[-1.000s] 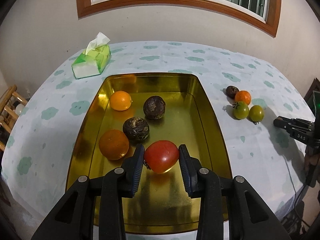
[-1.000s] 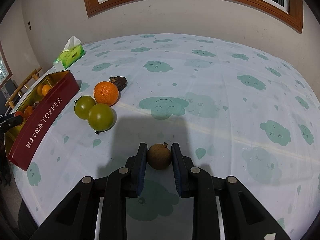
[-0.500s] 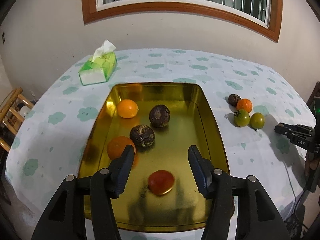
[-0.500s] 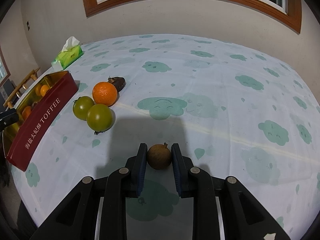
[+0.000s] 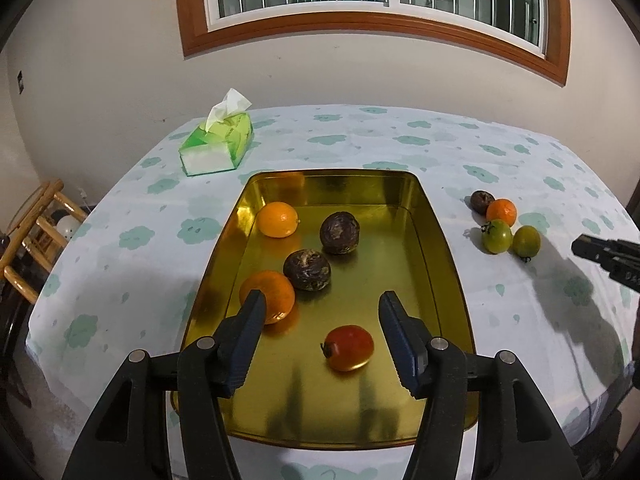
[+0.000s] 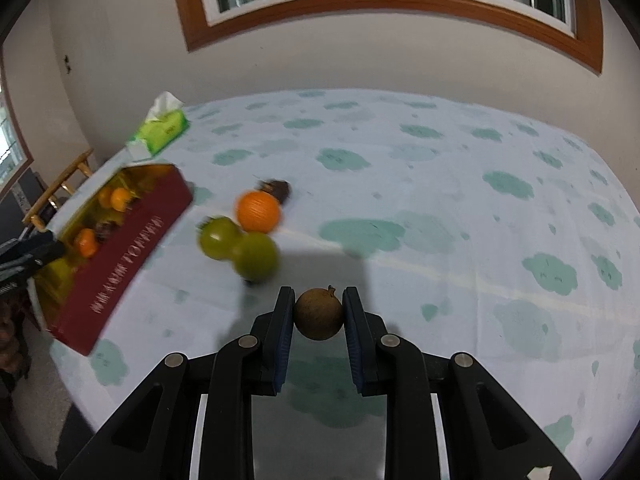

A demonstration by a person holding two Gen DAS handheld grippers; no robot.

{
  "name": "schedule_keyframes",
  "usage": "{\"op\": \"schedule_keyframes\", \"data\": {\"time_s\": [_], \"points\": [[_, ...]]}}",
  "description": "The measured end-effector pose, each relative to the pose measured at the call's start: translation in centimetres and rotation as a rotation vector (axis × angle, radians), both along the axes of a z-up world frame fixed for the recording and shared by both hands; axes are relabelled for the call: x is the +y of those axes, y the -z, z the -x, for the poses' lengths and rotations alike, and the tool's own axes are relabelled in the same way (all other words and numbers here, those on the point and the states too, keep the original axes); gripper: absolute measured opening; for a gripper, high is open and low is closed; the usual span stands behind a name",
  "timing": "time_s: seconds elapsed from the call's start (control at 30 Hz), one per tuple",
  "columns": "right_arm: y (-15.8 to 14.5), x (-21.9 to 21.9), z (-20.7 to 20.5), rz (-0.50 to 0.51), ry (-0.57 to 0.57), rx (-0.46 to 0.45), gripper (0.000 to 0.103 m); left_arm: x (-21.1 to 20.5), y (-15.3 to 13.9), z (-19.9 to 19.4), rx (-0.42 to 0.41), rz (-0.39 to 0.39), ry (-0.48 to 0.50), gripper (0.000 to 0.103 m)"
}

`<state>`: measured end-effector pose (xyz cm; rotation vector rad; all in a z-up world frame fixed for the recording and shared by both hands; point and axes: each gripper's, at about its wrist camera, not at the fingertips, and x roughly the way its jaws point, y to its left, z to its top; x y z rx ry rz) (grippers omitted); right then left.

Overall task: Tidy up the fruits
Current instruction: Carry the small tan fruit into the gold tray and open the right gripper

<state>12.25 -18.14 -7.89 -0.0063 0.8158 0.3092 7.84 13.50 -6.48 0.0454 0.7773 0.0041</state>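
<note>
Small brown fruit clamped between the jaws of the right gripper, pads pressing both its sides, clear of the bench. Best kept clenched at this same squeeze while carried: round and firm-looking, likely to roll out if the hold slackens, likely to bruise if tightened. Ahead and to the left of these jaws, two green tomatoes, an orange and a dark fruit in a cluster on the cloth; worth passing above them, not through. Further left, the red-walled tin, gold inside, probably the place to carry to. Over that tin, the left gripper with jaws just opened and released, pressing on nothing; red tomato lying on the tin floor between and below them, untouched. Ahead of the left jaws, two oranges and two dark wrinkled fruits; bare gold floor to the right of the tomato, a fair spot for setting the brown fruit down low before letting go. Left gripper better drawn back first to free the way. Tissue box well beyond, no concern.
</note>
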Motion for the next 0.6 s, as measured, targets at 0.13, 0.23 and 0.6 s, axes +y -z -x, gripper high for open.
{"op": "schedule_keyframes", "data": {"time_s": [0.13,0.23,0.6], "points": [[-1.9,2.3,0.8,-0.026,-0.056,-0.032,0.022,0.4,0.1,0.3,-0.003,-0.007,-0.015,0.06],[-3.3,4.7,1.4,-0.045,-0.115,-0.051,0.022,1.4,0.2,0.6,-0.007,0.012,-0.035,0.06],[-4.6,14.8,1.2,-0.061,-0.334,-0.053,0.022,3.9,0.2,2.0,-0.009,0.023,-0.087,0.06]]}}
